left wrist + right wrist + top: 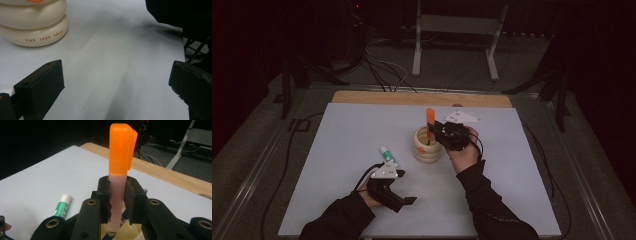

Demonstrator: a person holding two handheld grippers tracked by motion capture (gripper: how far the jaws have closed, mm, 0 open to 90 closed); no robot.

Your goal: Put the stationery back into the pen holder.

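On the white table (337, 150), going left to right: left gripper (409, 200) rests low near the front edge, jaws spread wide with nothing between them; glue stick (388, 155) lies flat just beyond it, well apart from the pen holder. Cream ribbed pen holder (428, 146) sits mid-table, a dark pen (110, 235) already inside. Right gripper (435, 132) hovers over the holder, jaws pressed in, pinching the orange highlighter (118, 192) on its pale barrel, orange cap up, lower end inside the holder mouth. Judgement: highlighter nearly stowed, release left to do; glue stick looks like the remaining item, left gripper closest to it
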